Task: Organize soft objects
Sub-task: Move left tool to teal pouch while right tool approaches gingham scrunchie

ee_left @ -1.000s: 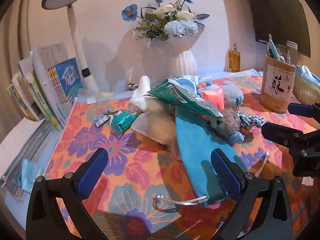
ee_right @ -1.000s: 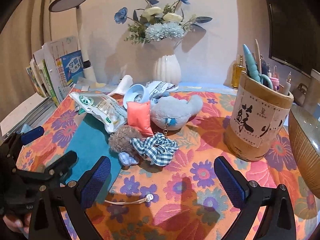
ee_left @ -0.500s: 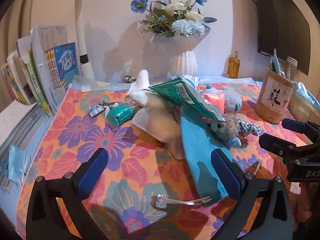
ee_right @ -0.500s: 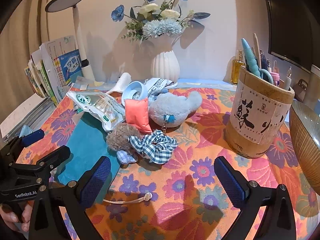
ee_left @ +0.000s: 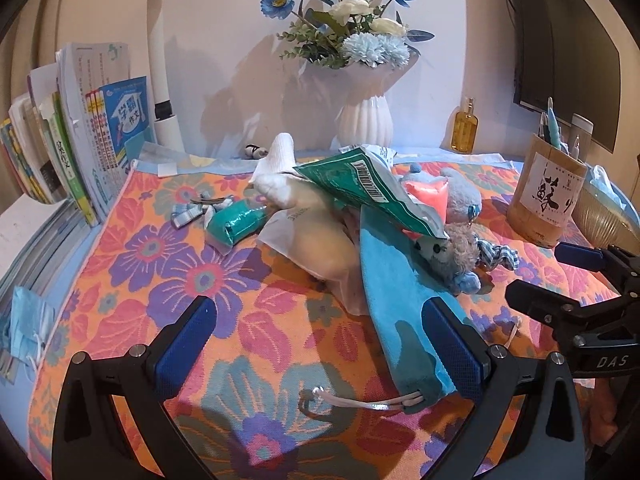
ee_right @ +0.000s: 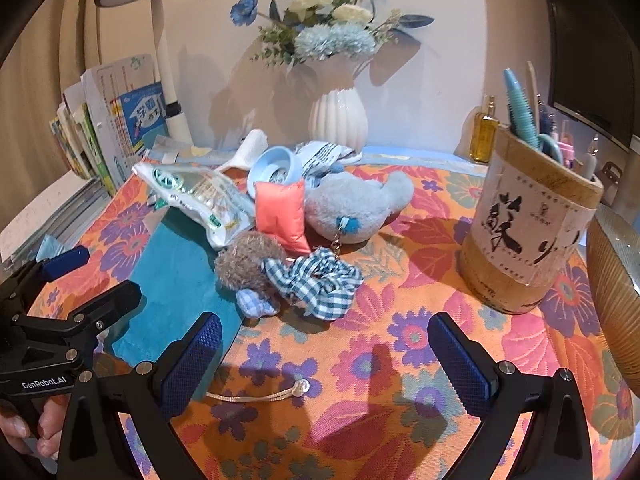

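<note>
A pile of soft things lies mid-table on the floral cloth (ee_left: pixel 168 280). A teal drawstring bag (ee_left: pixel 400 320) (ee_right: pixel 176 280) lies flat at the front. On it rests a brown furry plush (ee_right: pixel 248 264) (ee_left: pixel 456 256) beside a blue checked scrunchie (ee_right: pixel 320 280). Behind are a coral mini pillow (ee_right: pixel 280 212), a grey-blue plush (ee_right: pixel 352 208) and a green-white packet (ee_left: pixel 360 188) (ee_right: pixel 196 196). My left gripper (ee_left: pixel 320 348) is open and empty, over the bag's near end. My right gripper (ee_right: pixel 324 360) is open and empty, just short of the scrunchie.
A white vase (ee_right: pixel 338 120) with blue flowers stands at the back. A bamboo pen holder (ee_right: pixel 524 232) stands right, a ribbed basket (ee_right: pixel 616 300) beyond it. Books (ee_left: pixel 80 140) and a lamp pole (ee_left: pixel 160 80) line the left. A small teal packet (ee_left: pixel 236 228) lies left of the pile.
Both grippers have risen and drawn back a little from the pile, so more of the table shows. Both stay open. Nothing on the table has moved.
</note>
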### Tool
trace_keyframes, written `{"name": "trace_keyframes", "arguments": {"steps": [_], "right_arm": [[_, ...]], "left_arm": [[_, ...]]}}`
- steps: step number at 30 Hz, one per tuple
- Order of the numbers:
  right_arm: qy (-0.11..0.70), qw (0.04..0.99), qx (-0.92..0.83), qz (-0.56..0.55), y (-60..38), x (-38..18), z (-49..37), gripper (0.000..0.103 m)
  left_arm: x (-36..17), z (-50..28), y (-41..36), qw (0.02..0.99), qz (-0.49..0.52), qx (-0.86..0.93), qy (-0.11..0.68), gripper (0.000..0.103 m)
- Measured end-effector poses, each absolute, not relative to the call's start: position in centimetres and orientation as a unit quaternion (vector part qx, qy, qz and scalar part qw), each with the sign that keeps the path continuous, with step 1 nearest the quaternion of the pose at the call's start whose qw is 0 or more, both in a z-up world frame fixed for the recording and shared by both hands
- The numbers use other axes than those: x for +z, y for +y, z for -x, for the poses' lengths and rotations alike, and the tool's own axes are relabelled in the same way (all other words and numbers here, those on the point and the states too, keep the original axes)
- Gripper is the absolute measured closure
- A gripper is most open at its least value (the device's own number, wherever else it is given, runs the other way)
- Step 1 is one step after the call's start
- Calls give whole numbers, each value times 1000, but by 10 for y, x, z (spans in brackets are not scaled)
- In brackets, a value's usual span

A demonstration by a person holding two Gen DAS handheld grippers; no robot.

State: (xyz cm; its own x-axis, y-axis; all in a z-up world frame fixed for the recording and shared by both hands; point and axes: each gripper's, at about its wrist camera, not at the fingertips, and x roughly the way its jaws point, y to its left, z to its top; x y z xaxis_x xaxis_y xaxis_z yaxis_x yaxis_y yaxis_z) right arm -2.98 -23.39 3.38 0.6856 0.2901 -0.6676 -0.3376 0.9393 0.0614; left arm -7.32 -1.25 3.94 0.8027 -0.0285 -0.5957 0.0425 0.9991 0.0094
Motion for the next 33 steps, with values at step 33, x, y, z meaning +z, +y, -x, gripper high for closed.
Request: {"name": "trace_keyframes", "arguments": {"steps": [33], "right_arm": [[354, 917, 178, 47, -230, 34, 32, 0]], "left_arm": [[37, 70, -14, 945, -16, -24, 326, 1]]}}
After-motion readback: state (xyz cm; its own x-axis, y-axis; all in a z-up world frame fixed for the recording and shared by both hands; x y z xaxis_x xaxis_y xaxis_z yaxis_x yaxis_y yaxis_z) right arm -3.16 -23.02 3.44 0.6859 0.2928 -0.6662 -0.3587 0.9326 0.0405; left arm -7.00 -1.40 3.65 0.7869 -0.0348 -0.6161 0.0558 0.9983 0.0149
